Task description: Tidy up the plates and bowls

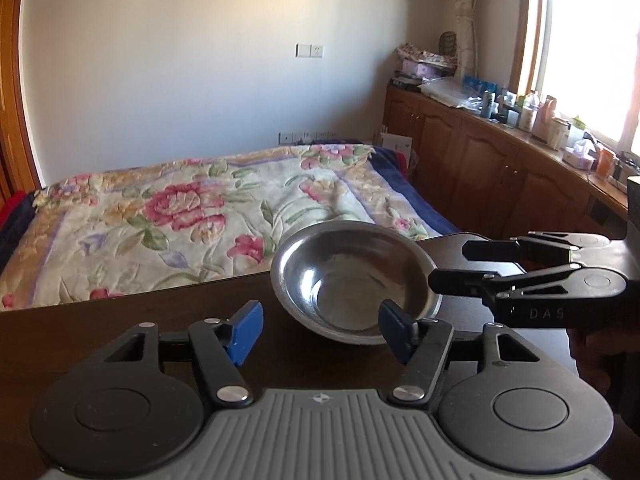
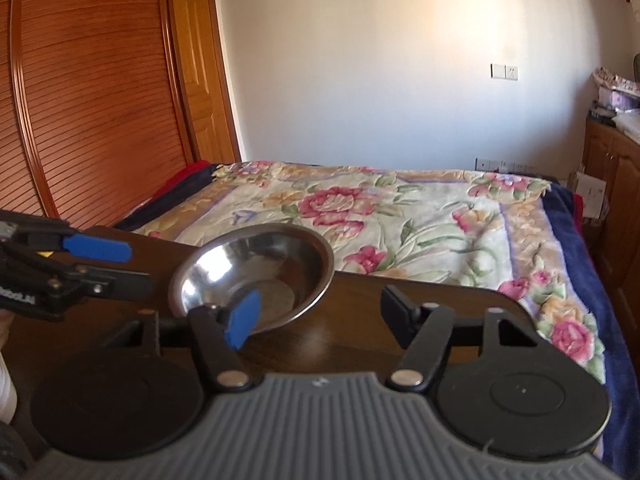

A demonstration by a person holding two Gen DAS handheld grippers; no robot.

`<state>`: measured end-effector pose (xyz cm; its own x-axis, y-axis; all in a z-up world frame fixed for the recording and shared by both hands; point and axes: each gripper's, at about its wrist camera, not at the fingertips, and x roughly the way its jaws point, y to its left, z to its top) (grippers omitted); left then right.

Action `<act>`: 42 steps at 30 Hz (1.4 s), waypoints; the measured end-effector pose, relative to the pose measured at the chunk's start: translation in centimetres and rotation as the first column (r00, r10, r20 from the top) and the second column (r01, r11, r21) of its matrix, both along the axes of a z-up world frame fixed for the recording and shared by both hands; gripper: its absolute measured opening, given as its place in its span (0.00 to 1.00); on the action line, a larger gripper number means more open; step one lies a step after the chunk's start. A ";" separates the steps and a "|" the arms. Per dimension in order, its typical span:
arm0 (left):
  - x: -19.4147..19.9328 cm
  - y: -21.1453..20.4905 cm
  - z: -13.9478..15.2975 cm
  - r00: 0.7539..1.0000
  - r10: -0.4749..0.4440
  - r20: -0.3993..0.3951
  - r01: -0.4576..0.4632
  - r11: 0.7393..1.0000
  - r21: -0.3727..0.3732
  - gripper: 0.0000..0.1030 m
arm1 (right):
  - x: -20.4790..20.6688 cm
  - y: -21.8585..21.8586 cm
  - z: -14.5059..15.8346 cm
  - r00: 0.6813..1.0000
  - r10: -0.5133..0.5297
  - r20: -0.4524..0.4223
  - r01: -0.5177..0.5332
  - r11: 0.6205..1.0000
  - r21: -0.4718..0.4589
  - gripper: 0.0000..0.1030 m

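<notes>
Left wrist view: both tongs flank a shiny round steel bowl [image 1: 354, 284] on the dark wooden table [image 1: 120, 320].
The left gripper [image 1: 320, 332] and right gripper [image 2: 320, 316] are spread, empty, bracketing the bowl for a grasp.

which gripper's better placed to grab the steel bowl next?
Left, marginally. The left gripper is open with one blue finger already at the bowl near rim; the right gripper, also open, sits offset to the side.

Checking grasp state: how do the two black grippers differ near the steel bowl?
On the left gripper, the right finger overlaps the round steel bowl; on the right gripper, the left finger. The left gripper shows two blue pads, the right gripper one. Both open, empty.
</notes>
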<state>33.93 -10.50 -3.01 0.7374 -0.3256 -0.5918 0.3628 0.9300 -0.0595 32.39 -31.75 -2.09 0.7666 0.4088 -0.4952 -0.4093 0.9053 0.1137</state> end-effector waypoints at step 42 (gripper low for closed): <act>-3.8 -0.5 5.7 0.998 -0.055 0.022 0.057 0.995 -0.087 0.20 | -3.5 -1.4 5.0 0.999 0.036 -0.035 -0.032 0.993 0.111 0.20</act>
<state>30.16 -10.95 2.66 0.7278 -0.4165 -0.5448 0.4162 0.8997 -0.1318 28.91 -33.16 2.87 0.7335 0.4879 -0.4732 -0.4333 0.8721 0.2275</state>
